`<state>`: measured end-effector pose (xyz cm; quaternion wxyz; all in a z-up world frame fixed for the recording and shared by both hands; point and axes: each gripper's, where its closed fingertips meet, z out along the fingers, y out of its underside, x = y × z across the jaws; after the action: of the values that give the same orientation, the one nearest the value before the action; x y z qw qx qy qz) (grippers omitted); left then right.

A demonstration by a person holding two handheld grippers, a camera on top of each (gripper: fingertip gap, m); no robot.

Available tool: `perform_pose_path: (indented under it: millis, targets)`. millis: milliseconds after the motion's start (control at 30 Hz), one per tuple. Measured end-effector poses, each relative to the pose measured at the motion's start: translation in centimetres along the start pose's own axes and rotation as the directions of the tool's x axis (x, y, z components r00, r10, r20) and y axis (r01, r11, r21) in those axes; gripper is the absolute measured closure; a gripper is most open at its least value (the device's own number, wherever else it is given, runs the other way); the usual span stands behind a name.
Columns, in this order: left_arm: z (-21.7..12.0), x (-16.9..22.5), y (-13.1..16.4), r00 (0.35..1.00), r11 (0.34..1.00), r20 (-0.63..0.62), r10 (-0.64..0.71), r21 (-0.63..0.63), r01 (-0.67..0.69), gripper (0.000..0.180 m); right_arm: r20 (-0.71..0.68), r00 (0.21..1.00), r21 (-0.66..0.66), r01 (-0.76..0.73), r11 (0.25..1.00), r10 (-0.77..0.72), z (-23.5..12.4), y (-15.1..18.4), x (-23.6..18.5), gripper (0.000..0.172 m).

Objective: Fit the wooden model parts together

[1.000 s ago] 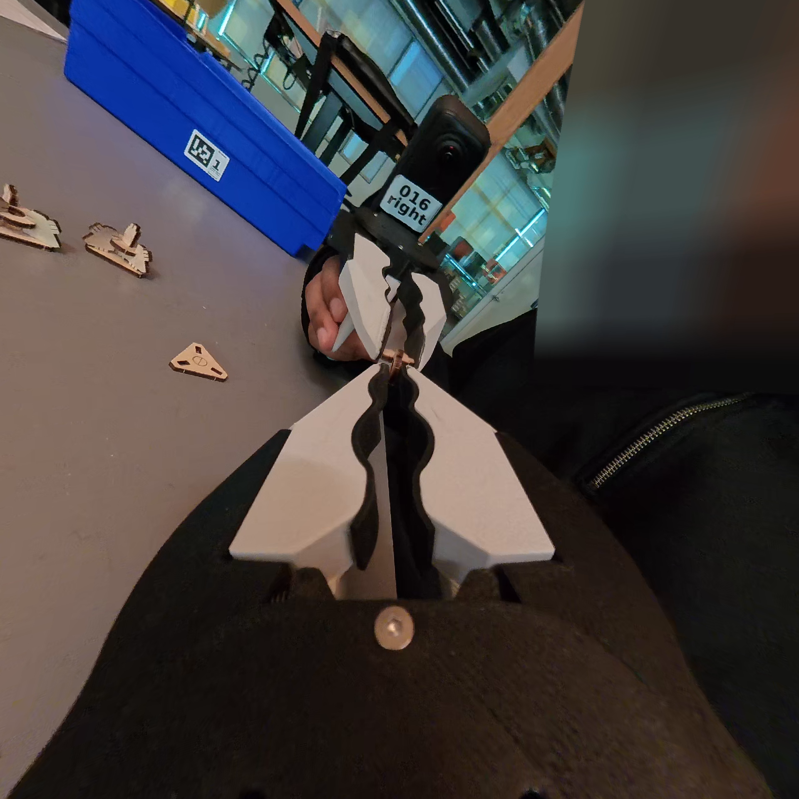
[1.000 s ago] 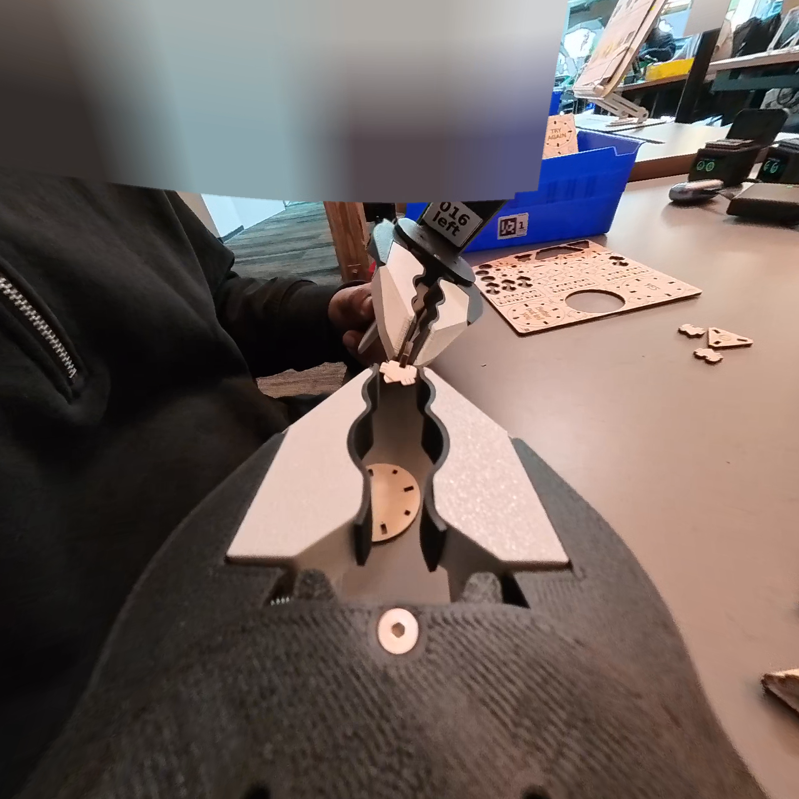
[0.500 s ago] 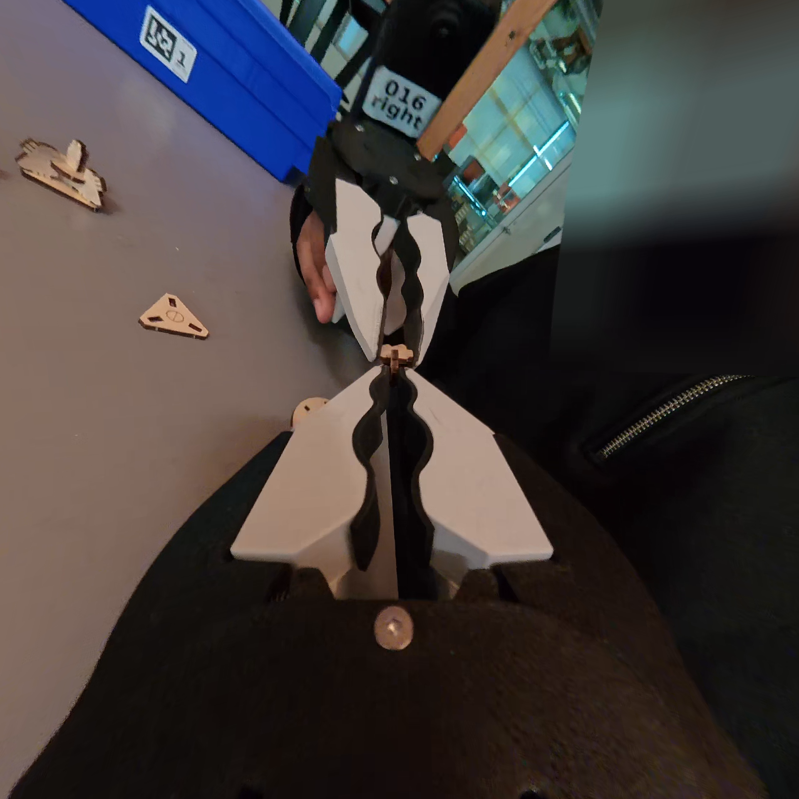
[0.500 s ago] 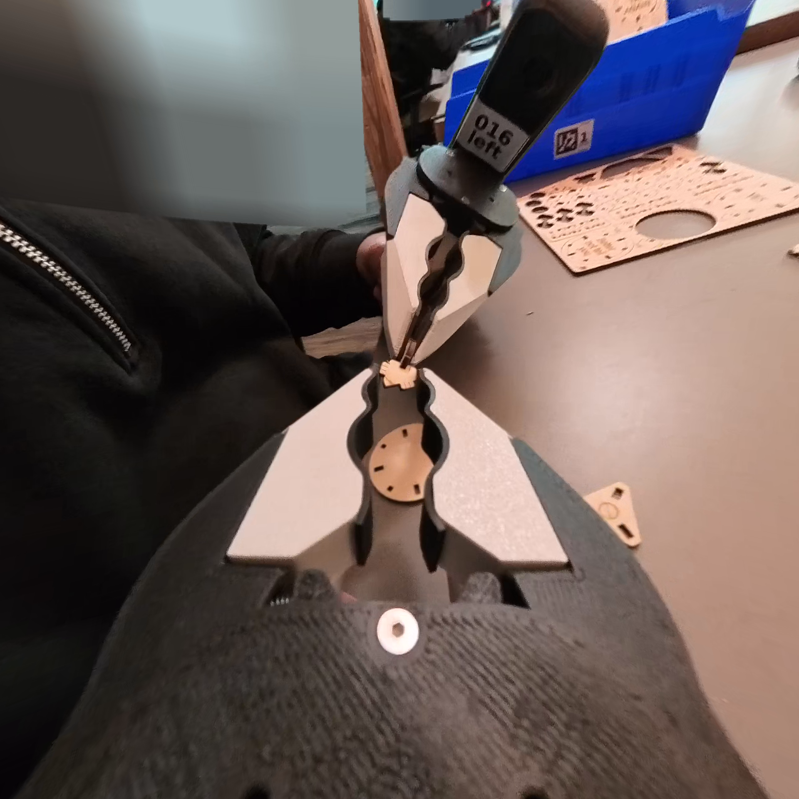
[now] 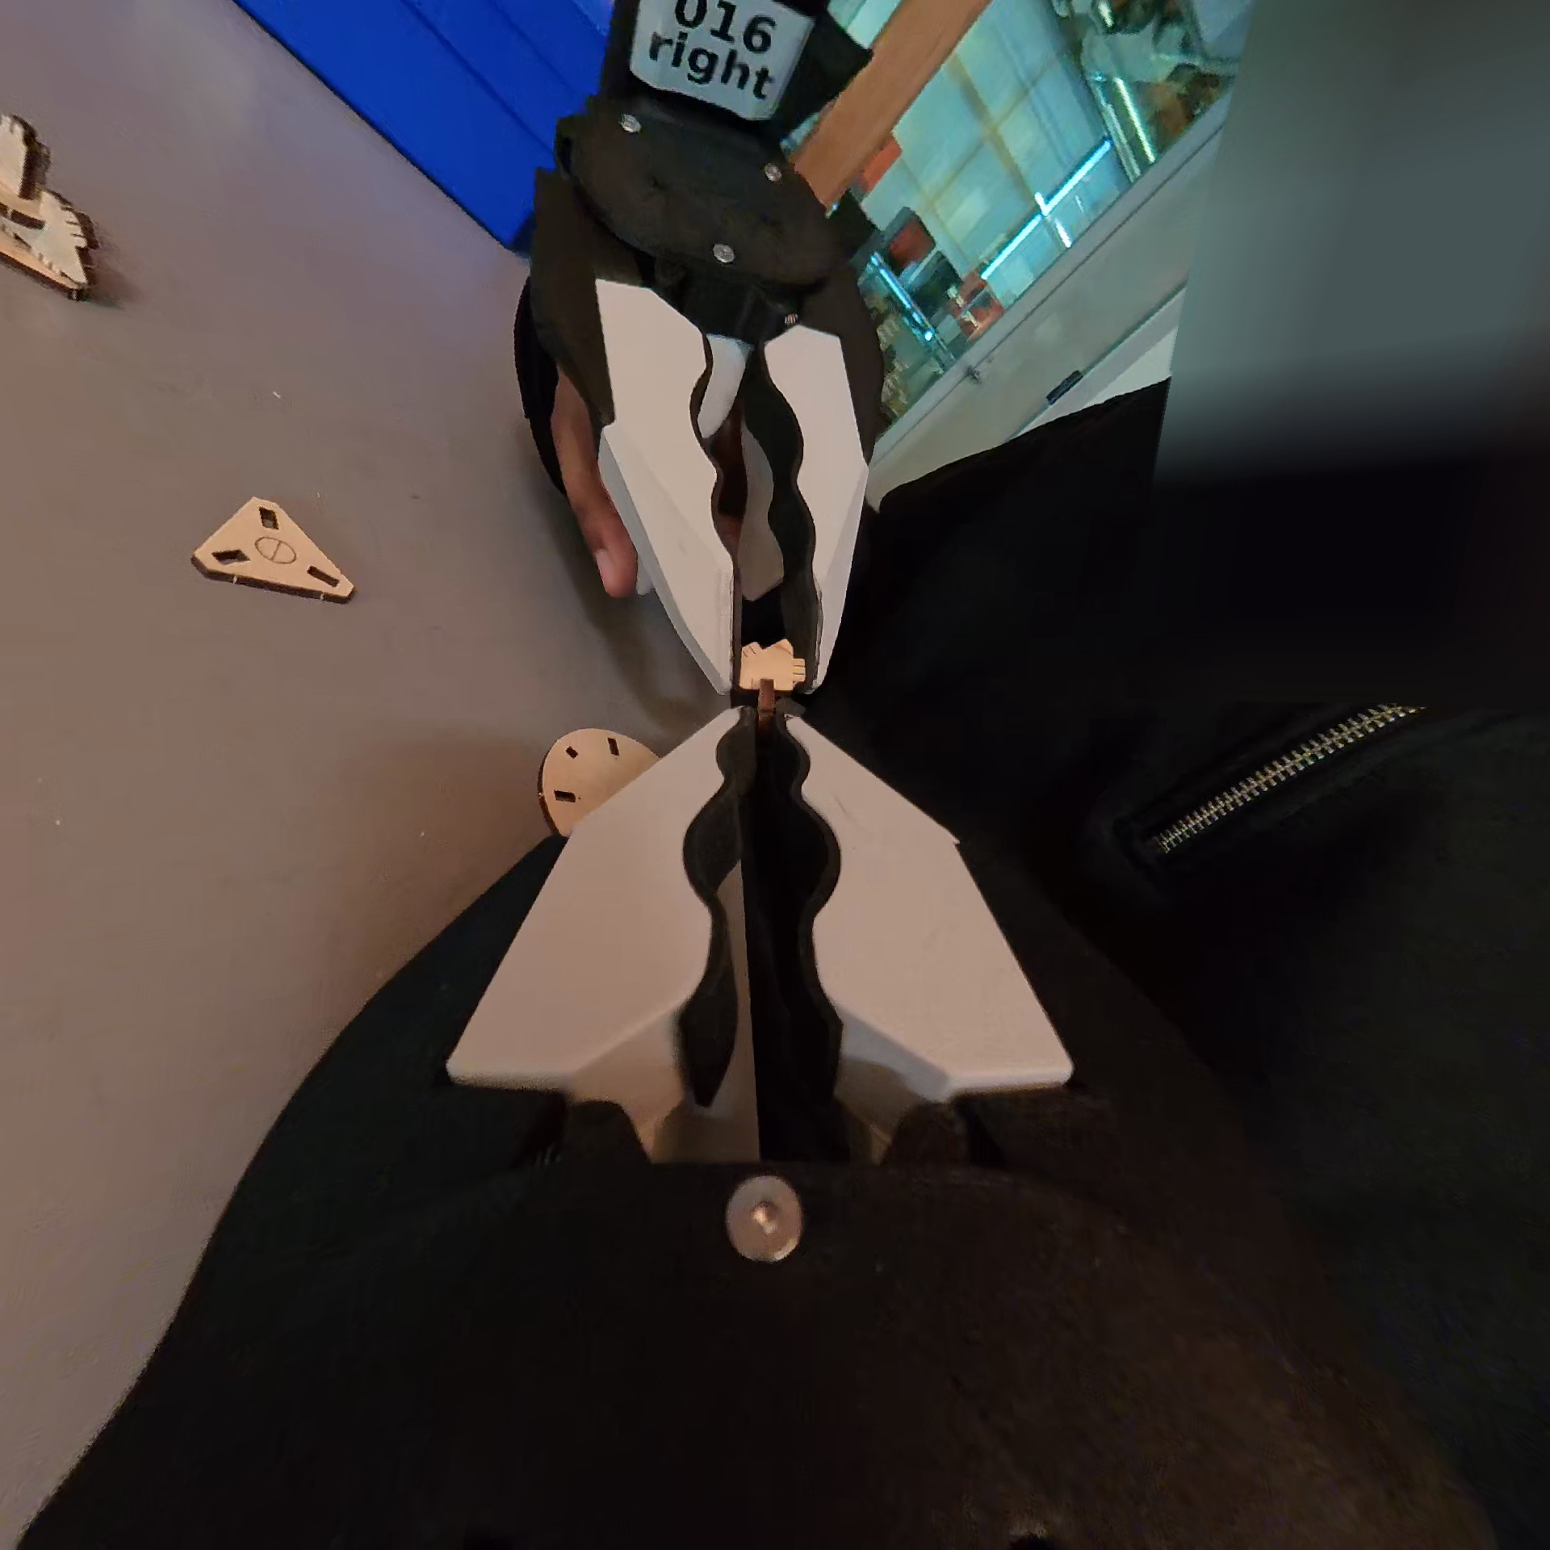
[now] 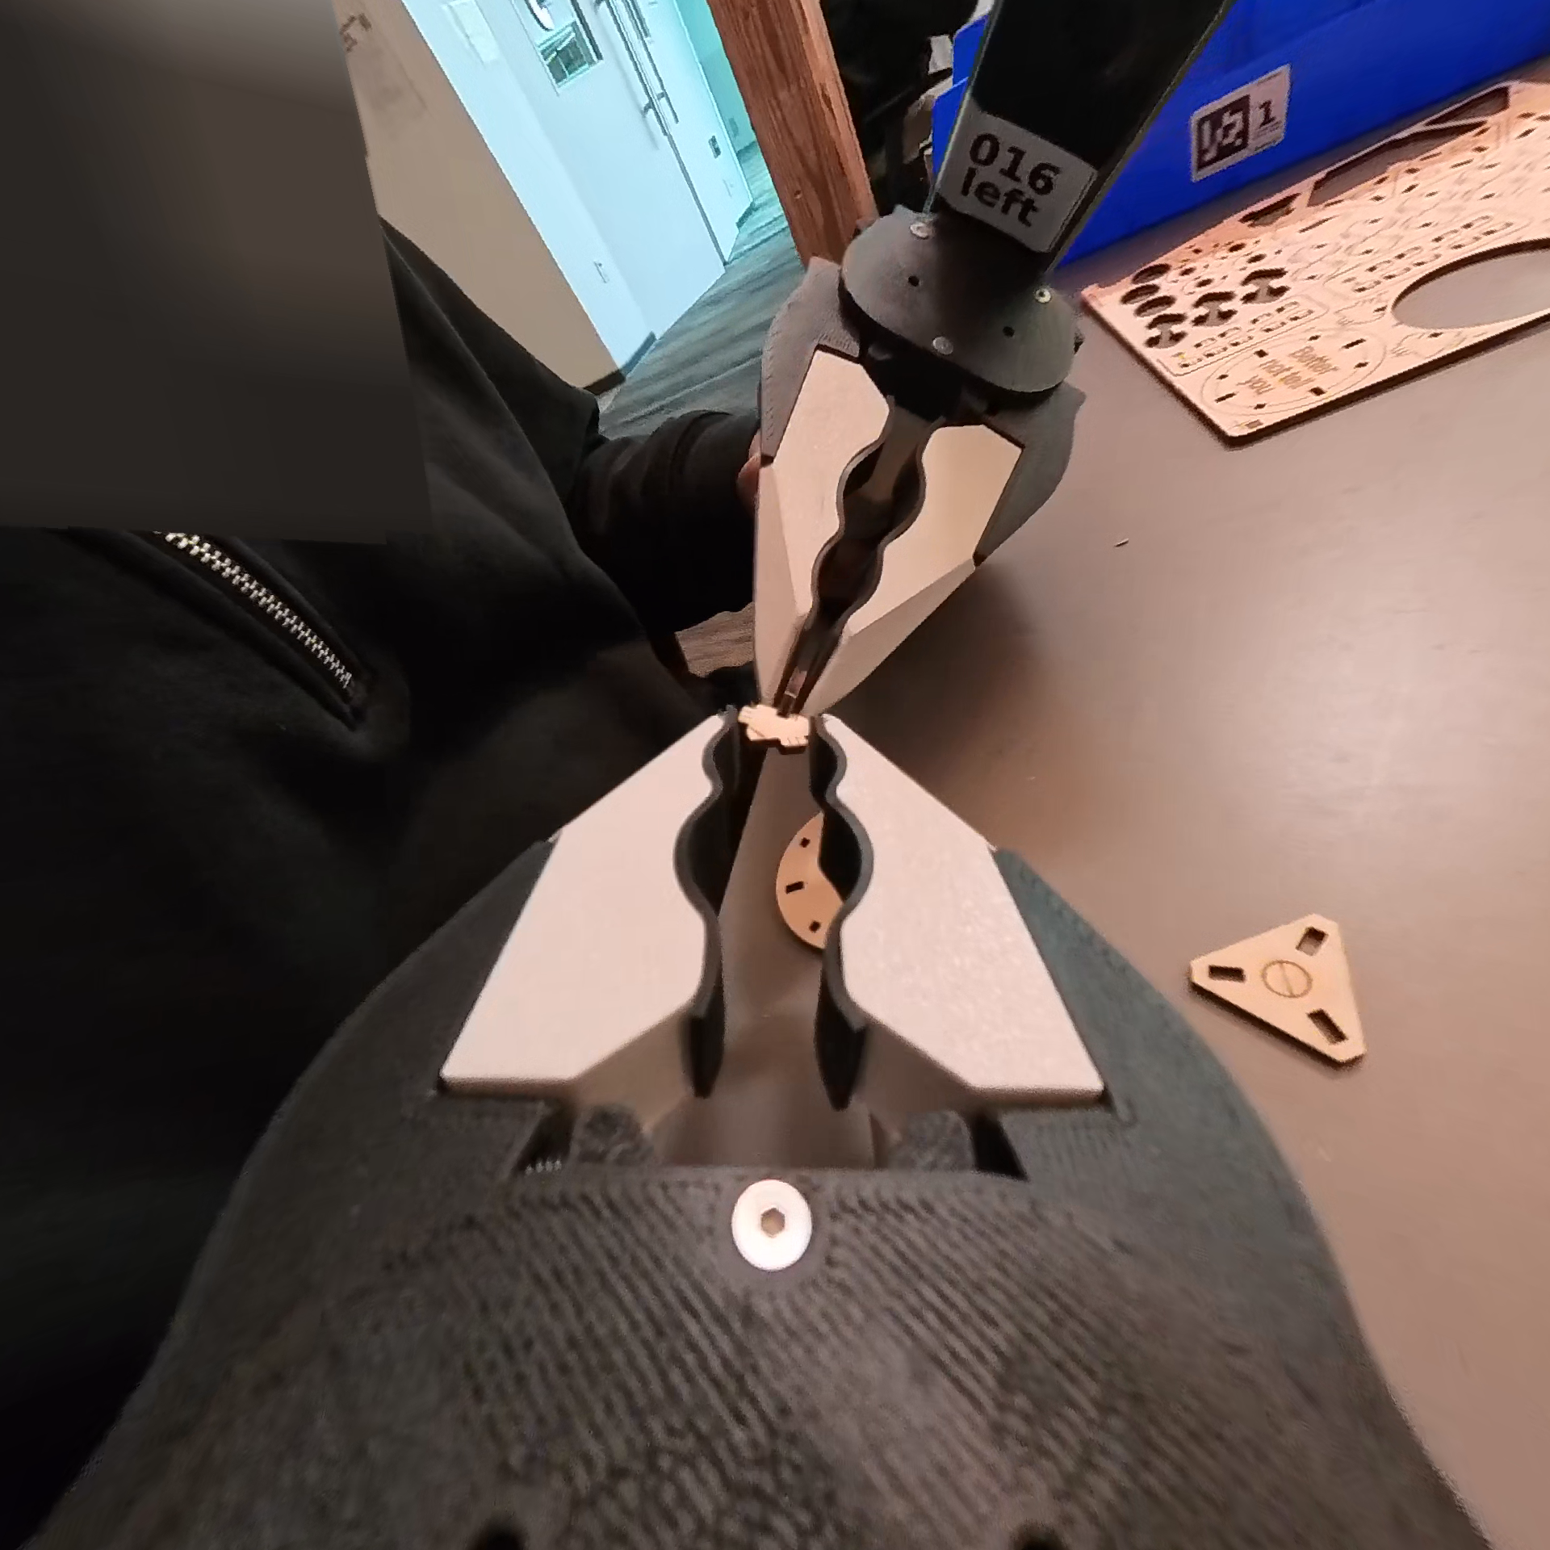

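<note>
Left gripper (image 5: pixel 761 715): jaws together, clamped on a thin wooden tab (image 5: pixel 764 700) seen edge-on at the tips. Right gripper (image 6: pixel 776 728): jaws clamped on a small notched wooden piece (image 6: pixel 775 728), held flat across the tips, both pads against its edges. The two grippers met tip to tip above the near edge of the table (image 6: pixel 1258 671), with the tab butted into the notched piece. On the table under the grippers lay a round slotted wooden disc (image 5: pixel 587 776). A triangular wooden plate (image 6: pixel 1279 990) lay near it. Farther back were a punched plywood sheet (image 6: pixel 1342 319) and a blue bin (image 6: pixel 1342 101). More assembled wooden bits (image 5: pixel 33 226) sat at far left.
</note>
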<state>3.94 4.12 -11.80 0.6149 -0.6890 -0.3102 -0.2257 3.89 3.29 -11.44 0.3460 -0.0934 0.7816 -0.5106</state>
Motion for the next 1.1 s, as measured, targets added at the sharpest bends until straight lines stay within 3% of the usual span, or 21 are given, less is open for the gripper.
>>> perform_pose_path:
  millis: [333, 1100]
  targets:
    - [0.08, -0.33, 0.06, 1.0, 1.0, 0.012, -0.019, -0.004, 0.019, 0.18, 0.017, 0.996, -0.003, -0.087, 0.996, 0.087, 0.07, 0.18, 0.32, 0.157]
    - [-0.46, -0.76, -0.72, 0.999, 0.997, 0.019, -0.047, 0.055, 0.046, 0.18, -0.015, 0.995, -0.007, -0.098, 0.995, 0.098, 0.17, 0.24, 0.88, 0.158]
